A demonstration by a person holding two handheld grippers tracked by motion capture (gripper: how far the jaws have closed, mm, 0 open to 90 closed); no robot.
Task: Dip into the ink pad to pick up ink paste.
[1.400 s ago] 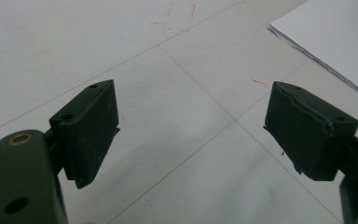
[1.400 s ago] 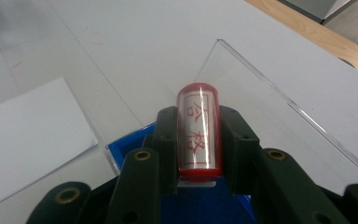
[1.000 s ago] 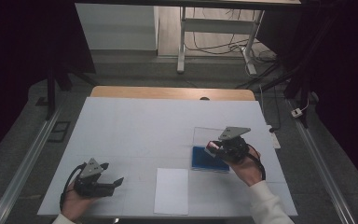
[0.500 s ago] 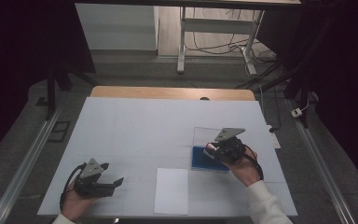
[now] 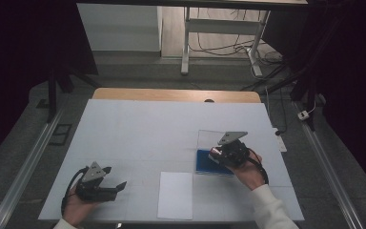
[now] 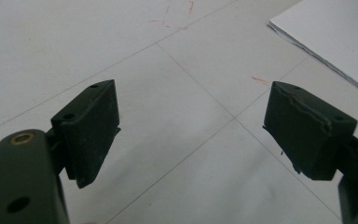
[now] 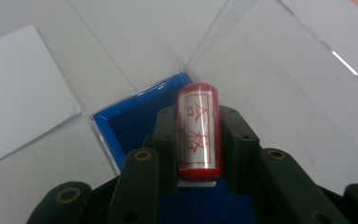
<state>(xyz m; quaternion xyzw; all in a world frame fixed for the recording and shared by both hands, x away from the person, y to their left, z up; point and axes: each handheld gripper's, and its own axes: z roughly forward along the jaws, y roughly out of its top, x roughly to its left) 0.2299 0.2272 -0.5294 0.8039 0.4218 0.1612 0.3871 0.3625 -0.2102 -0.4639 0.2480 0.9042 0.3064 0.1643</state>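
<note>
Red plastic is what the right claw (image 7: 199, 135) is gripping: a small cylindrical stamp with a red-character label (image 7: 199, 130), pinched snugly between both black pads. It is hanging just above the blue ink pad in its shallow tray (image 7: 130, 119), whose clear plastic lid (image 7: 279, 79) is lying folded open on the far side. In the high view the right claw (image 5: 228, 153) is sitting over that blue ink pad (image 5: 204, 162), near the right side of the white worktop (image 5: 138, 129).

Down at the near left, the left claw (image 5: 112, 185) is resting with its jaws spread wide and nothing between them.

My read: inking is the step in hand, and the white sheet of paper (image 5: 175, 194) lying near the front edge looks like the target. Doing it well means keeping the stamp upright, pressing its face flat and evenly into the pad, lifting straight off without dragging, and steering clear of the open lid.
</note>
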